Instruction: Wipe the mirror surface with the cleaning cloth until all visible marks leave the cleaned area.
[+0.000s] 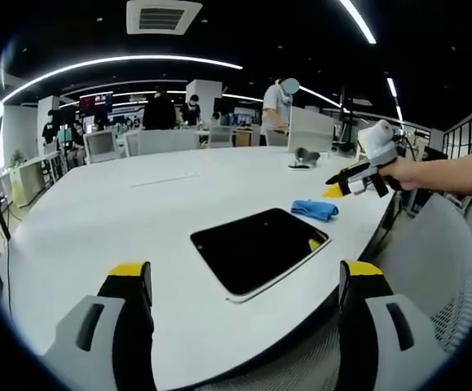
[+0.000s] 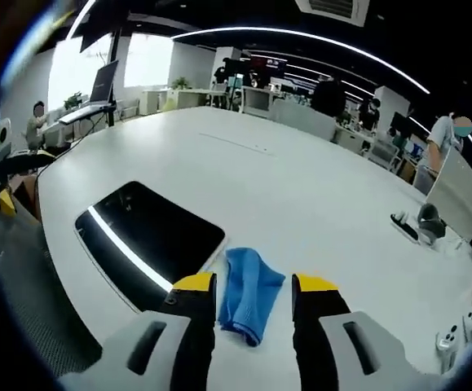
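A dark rectangular mirror (image 1: 256, 248) lies flat on the white table (image 1: 121, 220), just ahead of my left gripper (image 1: 245, 277), whose jaws stand open and hold nothing. A folded blue cloth (image 1: 315, 209) lies on the table beyond the mirror's far right corner. My right gripper (image 1: 333, 187) comes in from the right, held by a hand, hovering over the cloth. In the right gripper view the blue cloth (image 2: 249, 293) sits right between the tips of my right gripper (image 2: 252, 283), which is open, and the mirror (image 2: 142, 236) lies to its left.
A small grey object (image 1: 303, 156) rests on a stand at the table's far side, also seen at the right as the grey object (image 2: 425, 221). White mesh chairs (image 1: 431, 269) ring the table's edge. Several people stand at desks in the background.
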{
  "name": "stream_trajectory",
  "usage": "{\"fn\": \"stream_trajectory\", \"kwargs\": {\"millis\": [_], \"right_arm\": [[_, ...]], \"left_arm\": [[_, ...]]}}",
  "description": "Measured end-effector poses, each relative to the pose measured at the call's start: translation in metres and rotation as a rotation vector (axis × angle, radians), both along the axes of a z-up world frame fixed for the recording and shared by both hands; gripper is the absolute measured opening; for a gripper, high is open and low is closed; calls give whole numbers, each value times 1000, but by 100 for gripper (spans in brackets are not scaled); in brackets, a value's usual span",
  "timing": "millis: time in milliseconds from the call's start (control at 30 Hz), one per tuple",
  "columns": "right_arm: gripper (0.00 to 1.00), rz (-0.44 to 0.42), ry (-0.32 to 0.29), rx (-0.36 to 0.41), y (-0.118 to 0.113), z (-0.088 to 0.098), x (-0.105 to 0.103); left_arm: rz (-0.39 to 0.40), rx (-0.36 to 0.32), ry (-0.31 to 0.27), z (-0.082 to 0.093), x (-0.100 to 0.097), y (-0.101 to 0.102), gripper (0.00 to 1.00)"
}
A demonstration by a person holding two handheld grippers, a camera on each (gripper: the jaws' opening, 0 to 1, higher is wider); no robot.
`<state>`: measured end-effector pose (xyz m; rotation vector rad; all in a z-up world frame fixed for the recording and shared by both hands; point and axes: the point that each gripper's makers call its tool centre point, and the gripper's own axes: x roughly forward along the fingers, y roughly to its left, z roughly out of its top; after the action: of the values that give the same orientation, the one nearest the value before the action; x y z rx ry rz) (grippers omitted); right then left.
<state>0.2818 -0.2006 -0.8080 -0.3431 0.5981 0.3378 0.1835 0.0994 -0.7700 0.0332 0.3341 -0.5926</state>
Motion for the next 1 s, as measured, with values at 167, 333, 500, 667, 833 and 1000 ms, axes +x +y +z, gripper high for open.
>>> {"fn": "stream_trajectory", "kwargs": {"millis": [167,333,500,667,833,1000], "right_arm": [[34,1,30,15,0,-13,6],[32,0,59,12,2,-23,10],[30,-14,85,20,0,-32,15],[28,-9,106,18,1,-41,18],[21,-19,107,42,0,-46,20],[18,-22,123,34,-6,-53,22]], "left_arm": [[-3,-4,0,0,0,0,95],[1,-13,-6,2,0,0,95],[2,-11,-7,2,1,0,95],[3,-9,-3,1,1,1,96],[6,-10,-2,1,1,2,96],[4,-15,-4,1,1,1,96]]}}
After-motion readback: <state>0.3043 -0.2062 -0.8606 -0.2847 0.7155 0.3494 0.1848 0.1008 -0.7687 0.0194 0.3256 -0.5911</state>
